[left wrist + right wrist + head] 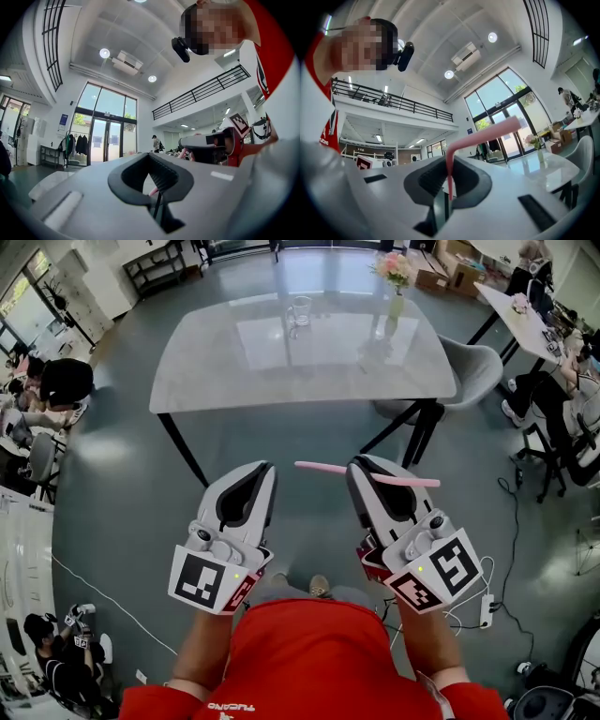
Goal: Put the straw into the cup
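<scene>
A bent pink straw [319, 468] lies crosswise in my right gripper [362, 466], which is shut on it. In the right gripper view the straw [483, 137] rises from between the jaws and bends off to the right. My left gripper [262, 469] is level beside it, shut with nothing in it; its own view shows the jaws [157, 187] together. Both grippers hang over the floor, short of the table. The clear glass cup [300, 311] stands upright at the far middle of the grey table [216, 371].
A vase of flowers [396, 285] stands on the table to the right of the cup. A grey chair [478, 371] sits at the table's right end. People sit at desks far left [56, 381] and far right. A power strip [487, 606] lies on the floor.
</scene>
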`<state>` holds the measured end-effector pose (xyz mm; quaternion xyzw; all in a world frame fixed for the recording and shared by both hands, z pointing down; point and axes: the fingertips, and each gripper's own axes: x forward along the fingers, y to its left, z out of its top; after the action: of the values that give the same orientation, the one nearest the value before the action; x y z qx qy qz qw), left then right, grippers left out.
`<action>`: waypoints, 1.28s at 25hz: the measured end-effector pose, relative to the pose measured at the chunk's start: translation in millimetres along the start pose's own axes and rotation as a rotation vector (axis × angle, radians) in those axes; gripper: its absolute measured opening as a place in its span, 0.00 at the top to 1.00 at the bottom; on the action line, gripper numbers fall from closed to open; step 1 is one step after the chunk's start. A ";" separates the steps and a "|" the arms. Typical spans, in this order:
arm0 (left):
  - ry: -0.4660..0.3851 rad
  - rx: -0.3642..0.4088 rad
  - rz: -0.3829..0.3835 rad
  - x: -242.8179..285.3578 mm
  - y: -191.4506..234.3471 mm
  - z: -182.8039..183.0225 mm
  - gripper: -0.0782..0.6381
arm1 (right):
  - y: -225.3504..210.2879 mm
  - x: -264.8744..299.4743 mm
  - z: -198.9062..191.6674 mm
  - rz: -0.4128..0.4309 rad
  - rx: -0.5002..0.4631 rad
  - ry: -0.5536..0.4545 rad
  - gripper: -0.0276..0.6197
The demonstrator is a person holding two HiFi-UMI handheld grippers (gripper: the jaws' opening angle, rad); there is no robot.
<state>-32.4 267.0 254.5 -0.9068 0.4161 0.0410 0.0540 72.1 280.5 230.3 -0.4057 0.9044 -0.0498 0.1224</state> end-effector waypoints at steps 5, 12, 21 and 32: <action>0.009 -0.010 0.010 -2.3 0.6 -1.1 0.88 | 2.9 -1.3 -1.8 0.008 0.008 0.000 0.93; 0.009 -0.012 0.012 5.6 3.4 -8.4 0.88 | -5.8 1.1 -8.3 0.004 0.008 0.008 0.93; -0.005 -0.021 -0.025 49.0 28.1 -22.0 0.88 | -41.2 31.1 -11.9 -0.023 -0.020 0.013 0.93; -0.007 -0.017 -0.063 118.5 106.2 -33.6 0.88 | -95.7 118.6 -14.7 -0.056 -0.027 0.017 0.93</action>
<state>-35.0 104.9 266.9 -0.9196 0.3870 0.0458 0.0490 61.3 128.2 241.1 -0.4321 0.8943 -0.0445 0.1076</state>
